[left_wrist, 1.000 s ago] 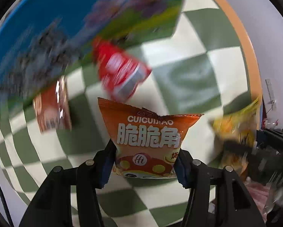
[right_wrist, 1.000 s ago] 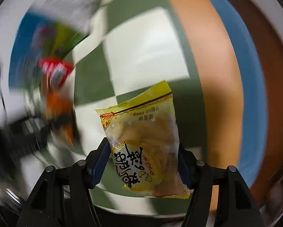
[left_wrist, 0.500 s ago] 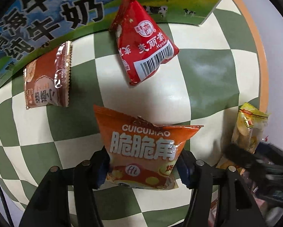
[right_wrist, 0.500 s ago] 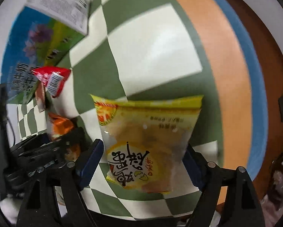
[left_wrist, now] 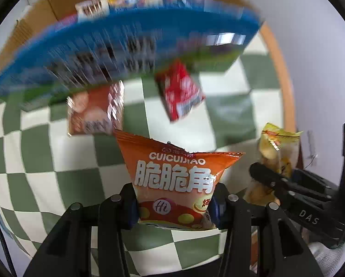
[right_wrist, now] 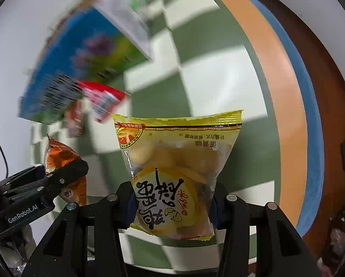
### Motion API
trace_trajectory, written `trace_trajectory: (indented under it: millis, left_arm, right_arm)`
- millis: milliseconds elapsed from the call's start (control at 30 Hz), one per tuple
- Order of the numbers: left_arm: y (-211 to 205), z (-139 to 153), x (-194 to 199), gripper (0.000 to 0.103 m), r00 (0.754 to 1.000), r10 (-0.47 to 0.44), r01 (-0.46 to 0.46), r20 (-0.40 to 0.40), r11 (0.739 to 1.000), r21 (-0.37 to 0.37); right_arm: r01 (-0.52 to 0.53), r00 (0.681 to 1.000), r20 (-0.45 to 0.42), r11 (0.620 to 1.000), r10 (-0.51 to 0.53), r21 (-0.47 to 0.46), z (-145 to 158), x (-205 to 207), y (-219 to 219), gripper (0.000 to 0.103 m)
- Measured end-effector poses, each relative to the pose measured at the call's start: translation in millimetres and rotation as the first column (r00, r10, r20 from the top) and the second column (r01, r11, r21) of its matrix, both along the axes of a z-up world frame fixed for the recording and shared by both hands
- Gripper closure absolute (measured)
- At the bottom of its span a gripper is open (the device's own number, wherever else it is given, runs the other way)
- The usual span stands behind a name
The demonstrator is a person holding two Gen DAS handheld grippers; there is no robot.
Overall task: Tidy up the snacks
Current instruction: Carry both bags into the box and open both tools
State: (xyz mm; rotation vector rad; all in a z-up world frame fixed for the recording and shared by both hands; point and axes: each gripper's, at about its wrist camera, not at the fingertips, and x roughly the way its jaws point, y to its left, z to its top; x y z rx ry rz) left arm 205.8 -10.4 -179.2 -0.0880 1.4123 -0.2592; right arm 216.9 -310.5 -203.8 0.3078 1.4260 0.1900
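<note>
Left wrist view, from left to right:

- Blue milk carton box (left_wrist: 117,46) across the top, badly blurred, print unreadable; open cardboard box (left_wrist: 34,18) behind it with packets inside, too smeared to name.
- Brown snack packet (left_wrist: 95,110) flat on the green-and-white checked tablecloth (left_wrist: 34,157), just below the blue box's edge.
- Red triangular packet (left_wrist: 181,92) beside it, also on the cloth, partly under the blue box's edge.
- Orange CUICUIJIAO snack bag (left_wrist: 179,180) upright and lifted clear of the cloth, pinched low down at both sides by the left gripper (left_wrist: 173,209); jaws closing, pads pressed into the bag.
- Yellow egg-yolk biscuit bag (left_wrist: 276,152) at far right, clamped in the other black gripper, seen side-on.

Right wrist view, from left to right:

- Left gripper (right_wrist: 64,180) seen from the side at the lower left edge, orange bag (right_wrist: 59,159) caught between its fingers.
- Blue box (right_wrist: 80,69) and red packet (right_wrist: 103,101) above and beyond, both blurred.
- Yellow biscuit bag (right_wrist: 179,168) at centre, printing upside down, round biscuits visible through the clear part; held off the cloth by the right gripper (right_wrist: 172,205); jaws closing, pads squeezing the bag's lower sides.
- Checked cloth (right_wrist: 218,73), then the table's orange rim (right_wrist: 285,97) further right.
</note>
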Motion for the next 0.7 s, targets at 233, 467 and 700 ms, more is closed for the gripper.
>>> trace_trajectory:
  millis: [233, 467, 700]
  left_arm:
    - [33, 94, 35, 0.059, 0.988, 0.061, -0.046, 0.142, 0.993, -0.108]
    - [71, 124, 121, 0.059, 0.966, 0.144, -0.133, 0.216, 0.989, -0.064]
    - [108, 55, 221, 0.059, 0.975, 0.214, -0.213, 0.051, 0.977, -0.026]
  right_arm:
    - [-0.086, 0.987, 0.149, 0.988, 0.066, 0.129, 89, 37, 26, 0.052]
    - [-0.194, 0.952, 0.261, 0.975, 0.160, 0.111, 140, 116, 75, 0.052]
    - [-0.269, 0.956, 0.133, 0.962, 0.261, 0.046, 89, 213, 163, 0.052]
